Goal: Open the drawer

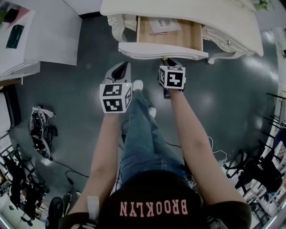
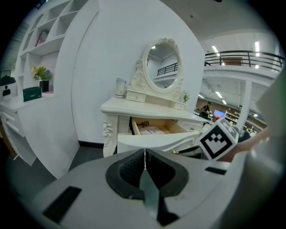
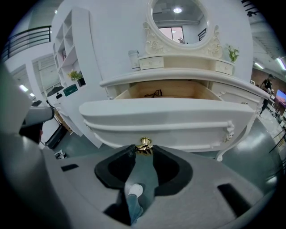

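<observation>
Right tongs (image 3: pixel 144 151) pinch the small gold knob (image 3: pixel 144 143) on the white wooden drawer (image 3: pixel 170 114), standing pulled out of the white table (image 3: pixel 178 76); left tongs (image 2: pixel 144 156) pressed together, empty, alongside.

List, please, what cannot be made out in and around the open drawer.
Print on the paper in the drawer: too small, head view.
What the dark item in the drawer is: right gripper view, too small, partly behind the drawer front.
Back of the drawer: head view, covered by the desk top.
</observation>
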`<state>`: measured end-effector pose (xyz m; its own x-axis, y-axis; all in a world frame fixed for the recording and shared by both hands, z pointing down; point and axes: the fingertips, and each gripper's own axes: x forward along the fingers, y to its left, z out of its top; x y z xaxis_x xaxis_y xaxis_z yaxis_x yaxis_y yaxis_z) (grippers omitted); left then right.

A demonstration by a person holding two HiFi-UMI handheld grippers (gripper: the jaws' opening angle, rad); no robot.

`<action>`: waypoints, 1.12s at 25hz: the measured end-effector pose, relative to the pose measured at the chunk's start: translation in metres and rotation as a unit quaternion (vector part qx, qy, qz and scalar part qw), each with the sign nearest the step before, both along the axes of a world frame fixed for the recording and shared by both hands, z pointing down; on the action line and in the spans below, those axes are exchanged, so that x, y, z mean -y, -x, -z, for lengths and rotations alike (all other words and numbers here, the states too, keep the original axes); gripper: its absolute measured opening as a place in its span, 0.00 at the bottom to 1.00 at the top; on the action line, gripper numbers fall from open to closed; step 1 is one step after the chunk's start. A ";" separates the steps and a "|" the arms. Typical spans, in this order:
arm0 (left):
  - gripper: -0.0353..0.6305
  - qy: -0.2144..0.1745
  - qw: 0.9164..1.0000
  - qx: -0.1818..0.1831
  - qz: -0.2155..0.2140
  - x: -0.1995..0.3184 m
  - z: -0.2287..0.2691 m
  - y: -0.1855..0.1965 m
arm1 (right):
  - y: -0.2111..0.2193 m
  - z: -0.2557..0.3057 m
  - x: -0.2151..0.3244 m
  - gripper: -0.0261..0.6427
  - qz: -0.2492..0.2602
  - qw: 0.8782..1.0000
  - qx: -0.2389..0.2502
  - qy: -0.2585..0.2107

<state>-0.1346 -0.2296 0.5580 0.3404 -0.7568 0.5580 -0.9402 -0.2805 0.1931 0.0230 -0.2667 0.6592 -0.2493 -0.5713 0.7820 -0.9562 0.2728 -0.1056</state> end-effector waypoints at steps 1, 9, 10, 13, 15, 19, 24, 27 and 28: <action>0.06 0.000 1.000 0.000 0.003 -0.002 0.000 0.000 | 0.000 0.000 -0.003 0.20 0.003 1.000 0.001 0.000; 0.06 -0.005 1.000 0.006 0.012 -0.020 0.005 -0.002 | 0.000 -0.001 -0.025 0.20 0.018 1.000 0.000 -0.002; 0.06 -0.005 1.000 0.007 0.013 -0.022 0.005 -0.002 | -0.001 -0.001 -0.026 0.20 0.018 1.000 -0.001 -0.003; 0.06 -0.005 1.000 0.013 0.015 -0.029 0.008 -0.002 | -0.001 0.001 -0.027 0.21 0.027 1.000 -0.002 -0.001; 0.06 -0.005 1.000 0.016 0.015 -0.033 0.009 -0.003 | -0.002 0.003 -0.029 0.20 0.035 0.999 -0.008 0.000; 0.06 -0.009 1.000 0.023 0.015 -0.036 0.016 -0.004 | -0.009 0.012 -0.032 0.07 0.038 0.999 -0.020 -0.008; 0.06 -0.024 0.999 0.027 0.009 -0.034 0.032 -0.010 | -0.013 0.033 -0.034 0.04 0.044 0.999 -0.011 -0.030; 0.06 -0.033 0.999 0.029 0.004 -0.033 0.043 -0.014 | -0.010 0.049 -0.038 0.04 0.064 0.997 0.002 -0.049; 0.06 -0.036 0.999 0.029 0.002 -0.033 0.046 -0.015 | -0.010 0.054 -0.039 0.04 0.070 0.996 0.003 -0.053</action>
